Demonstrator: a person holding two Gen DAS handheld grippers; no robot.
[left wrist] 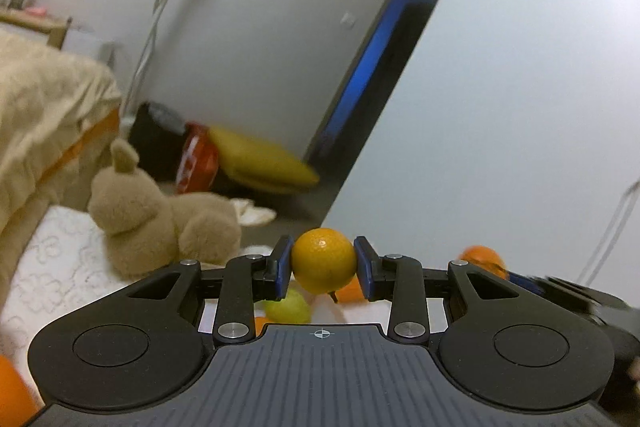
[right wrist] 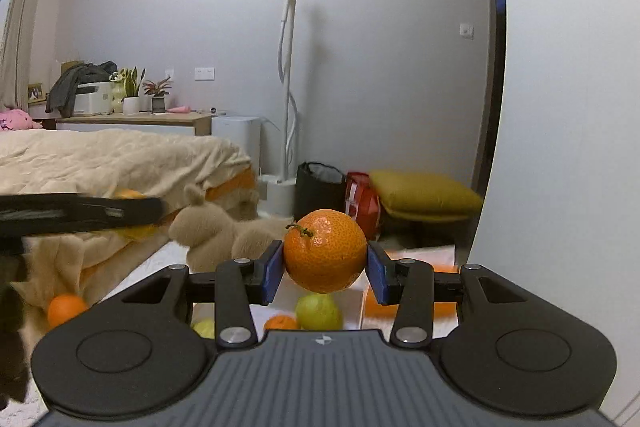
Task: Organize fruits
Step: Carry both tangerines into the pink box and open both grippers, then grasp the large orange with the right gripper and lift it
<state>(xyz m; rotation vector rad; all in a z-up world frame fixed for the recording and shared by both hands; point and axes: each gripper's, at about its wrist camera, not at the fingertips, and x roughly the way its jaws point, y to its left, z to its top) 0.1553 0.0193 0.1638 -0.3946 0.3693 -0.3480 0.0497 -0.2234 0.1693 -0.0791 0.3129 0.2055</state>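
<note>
My left gripper [left wrist: 323, 263] is shut on a yellow-orange citrus fruit [left wrist: 322, 259] and holds it in the air. My right gripper [right wrist: 325, 261] is shut on an orange tangerine [right wrist: 325, 251] with a short stem, also held up. In the left wrist view a green fruit [left wrist: 290, 308] and orange fruit [left wrist: 351, 291] lie below the fingers, and the right gripper's tangerine [left wrist: 482, 259] shows at the right. In the right wrist view a green fruit [right wrist: 318, 311], a small orange [right wrist: 280, 323] and another orange [right wrist: 66, 308] lie on the white surface. The left gripper [right wrist: 80, 213] appears blurred at the left.
A beige plush rabbit [left wrist: 160, 223] lies on the white patterned mat [left wrist: 60, 259]. A bed with a beige blanket [right wrist: 120, 159] is to the left. A white wall panel [right wrist: 560, 147] stands close on the right. Bags and a yellow cushion [right wrist: 424, 193] sit by the far wall.
</note>
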